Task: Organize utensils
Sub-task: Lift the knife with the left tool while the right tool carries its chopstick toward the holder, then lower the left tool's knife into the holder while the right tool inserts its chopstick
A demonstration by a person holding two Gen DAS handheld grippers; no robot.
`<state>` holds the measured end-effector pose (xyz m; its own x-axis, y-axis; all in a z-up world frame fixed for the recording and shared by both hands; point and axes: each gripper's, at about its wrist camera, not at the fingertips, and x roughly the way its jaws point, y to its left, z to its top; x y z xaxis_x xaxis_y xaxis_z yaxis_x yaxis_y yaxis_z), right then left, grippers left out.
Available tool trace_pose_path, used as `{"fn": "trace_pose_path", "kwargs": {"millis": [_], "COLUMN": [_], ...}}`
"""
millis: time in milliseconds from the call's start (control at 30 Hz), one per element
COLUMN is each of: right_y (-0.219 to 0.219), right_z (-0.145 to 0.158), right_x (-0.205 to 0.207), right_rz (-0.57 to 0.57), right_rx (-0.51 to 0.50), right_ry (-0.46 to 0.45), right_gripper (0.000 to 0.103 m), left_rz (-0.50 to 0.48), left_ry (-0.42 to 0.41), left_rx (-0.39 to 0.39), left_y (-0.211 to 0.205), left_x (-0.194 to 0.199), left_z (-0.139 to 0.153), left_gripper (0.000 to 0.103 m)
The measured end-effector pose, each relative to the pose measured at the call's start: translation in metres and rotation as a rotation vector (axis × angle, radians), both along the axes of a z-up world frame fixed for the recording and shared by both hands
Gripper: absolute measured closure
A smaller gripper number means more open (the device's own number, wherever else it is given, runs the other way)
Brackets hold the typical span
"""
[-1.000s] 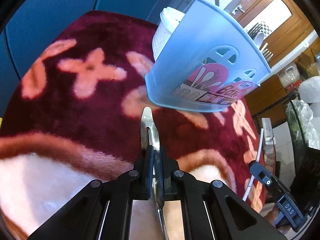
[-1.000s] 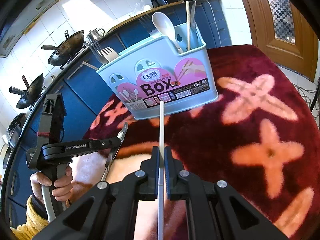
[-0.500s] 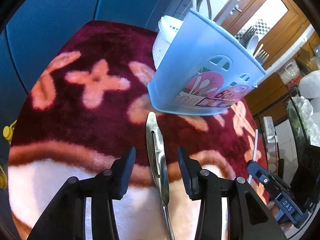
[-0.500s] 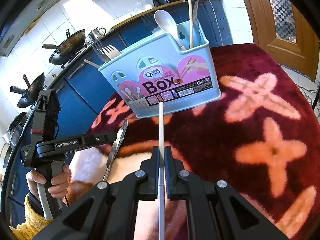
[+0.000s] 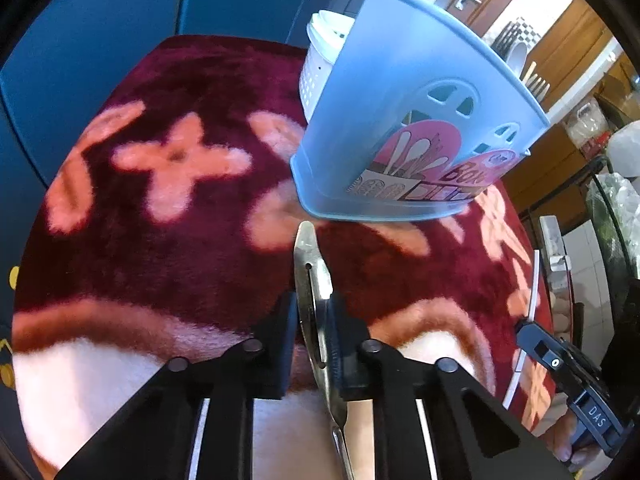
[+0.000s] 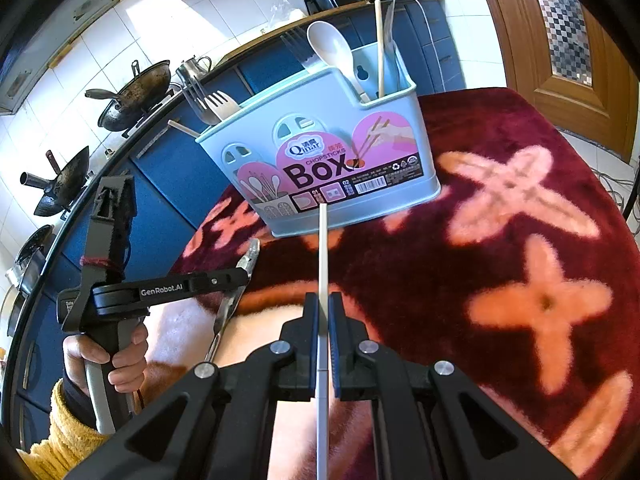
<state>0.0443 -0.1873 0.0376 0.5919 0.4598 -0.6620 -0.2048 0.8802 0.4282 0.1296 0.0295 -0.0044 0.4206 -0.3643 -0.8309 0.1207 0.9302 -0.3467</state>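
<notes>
A: Our left gripper [image 5: 316,320] is closing its fingers on the metal utensil [image 5: 310,276], which lies between them, tip just short of the blue box [image 5: 400,120] on the rug [image 5: 180,240]. We should let the grip settle before lifting.

B: Agreed. Our right gripper [image 6: 323,320] holds the white chopstick [image 6: 323,248] tight. Both utensils' lower ends are cut off, so we cannot name the metal one.

Left gripper [image 5: 314,322] fingers closing; right gripper [image 6: 323,322] clamped.
</notes>
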Motion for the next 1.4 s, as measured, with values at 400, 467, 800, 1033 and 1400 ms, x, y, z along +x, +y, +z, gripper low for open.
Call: {"fn": "trace_pose_path", "kwargs": {"millis": [400, 467, 800, 1033, 1400], "right_y": [-0.002, -0.002, -0.014, -0.023, -0.028], "right_z": [0.017, 0.024, 0.068, 0.095, 0.125], "right_x": [-0.004, -0.005, 0.003, 0.021, 0.038], "right_rz": [-0.018, -0.024, -0.082, -0.110, -0.122], "right_rx": [-0.011, -0.013, -0.020, -0.045, -0.094], "right_ry": [-0.082, -0.109, -0.241, -0.295, -0.353], "right_gripper": [0.097, 0.097, 0.097, 0.097, 0.097], "left_rz": [0.026, 0.030, 0.056, 0.067, 0.099], "left_ry": [-0.176, -0.222, -0.464, -0.564, -0.720], "left_rx": [-0.049, -0.056, -0.089, -0.072, -0.032], "left_y": [-0.005, -0.008, -0.017, -0.025, -0.026], "left_x": [-0.031, -0.037, -0.052, -0.043, -0.033], "left_z": [0.034, 0.045, 0.110, 0.151, 0.226], "left_gripper": [0.102, 0.102, 0.103, 0.103, 0.103]}}
